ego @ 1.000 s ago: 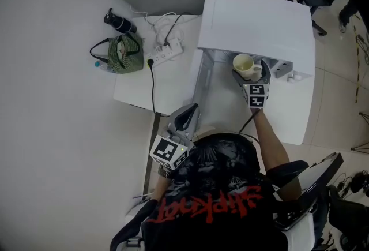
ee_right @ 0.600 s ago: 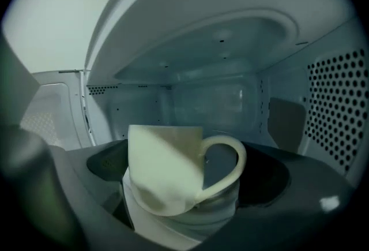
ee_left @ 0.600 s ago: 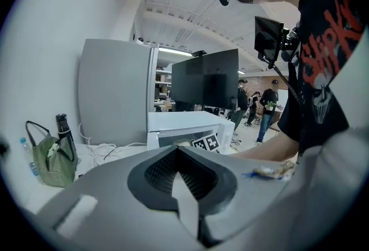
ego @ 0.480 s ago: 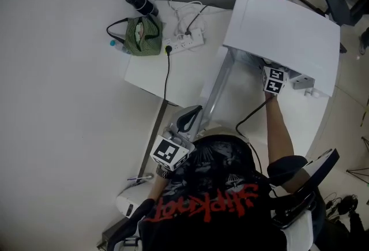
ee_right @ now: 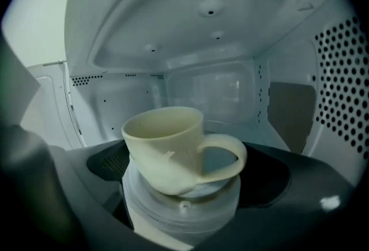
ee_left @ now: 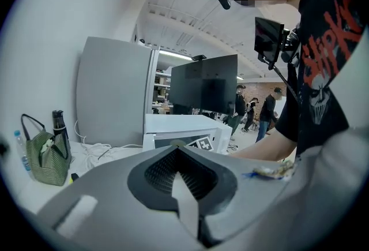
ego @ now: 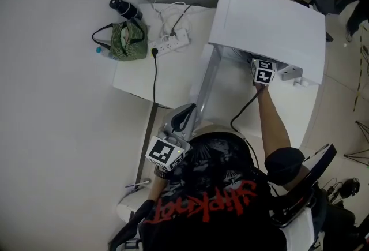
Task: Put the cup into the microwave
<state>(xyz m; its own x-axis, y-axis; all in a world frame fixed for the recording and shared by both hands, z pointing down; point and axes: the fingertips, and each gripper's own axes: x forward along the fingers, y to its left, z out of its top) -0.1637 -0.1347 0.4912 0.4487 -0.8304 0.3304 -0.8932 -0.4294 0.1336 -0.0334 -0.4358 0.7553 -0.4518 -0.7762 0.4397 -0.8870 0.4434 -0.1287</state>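
Cup (ee_right: 164,149) position? (Checker)

Inside the microwave (ego: 268,25). A second ago it showed from above, in front of the open mouth. In the head view it is now hidden under the microwave's top, and only the marker cube of the right tongs (ee_right: 193,172) shows at the opening. (Operator)

Meaning for the task? (Checker)

Judgement: insertion is nearly complete. What remains is to set the cup down, release it and pull the tongs clear. (Operator)

State of the right tongs? (Checker)

The jaws sit part-way closed around the lower part of the cup, one dark pad on each side. The cup leans slightly, handle to the right, with a white round base directly under it. It does not appear to rest on the microwave floor, so it reads as carried. The far wall lies well behind it. (Operator)

Left tongs (ee_left: 180,169)? (Checker)

Jaws fully together with nothing between them. They are held near the person's body, at the near end of the open door (ego: 204,79), pointing toward the table (ego: 173,77). No part in the placement. (Operator)
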